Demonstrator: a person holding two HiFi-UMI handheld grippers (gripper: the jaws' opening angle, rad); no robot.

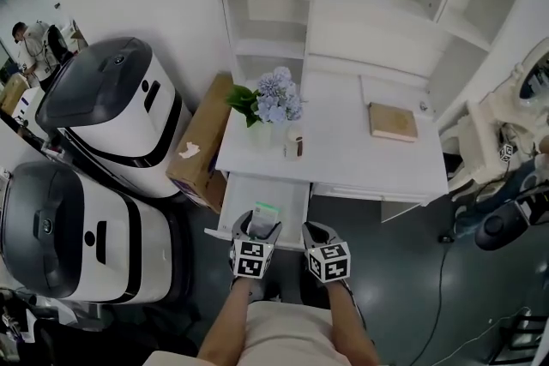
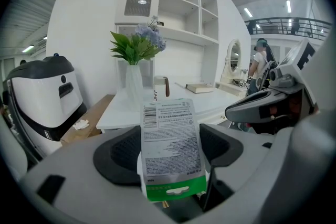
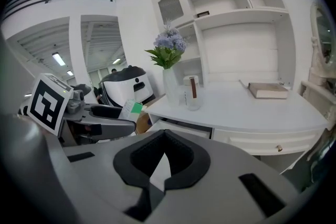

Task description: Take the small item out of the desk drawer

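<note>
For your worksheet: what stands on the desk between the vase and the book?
A small jar, close beside the vase; head view shows it.

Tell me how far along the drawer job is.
Done: the drawer stands open and the packet has been picked up. In hand: the left gripper is shut on the packet, holding it upright above the drawer's front edge. Left: carry it clear of the drawer. The right gripper is shut and empty.
</note>
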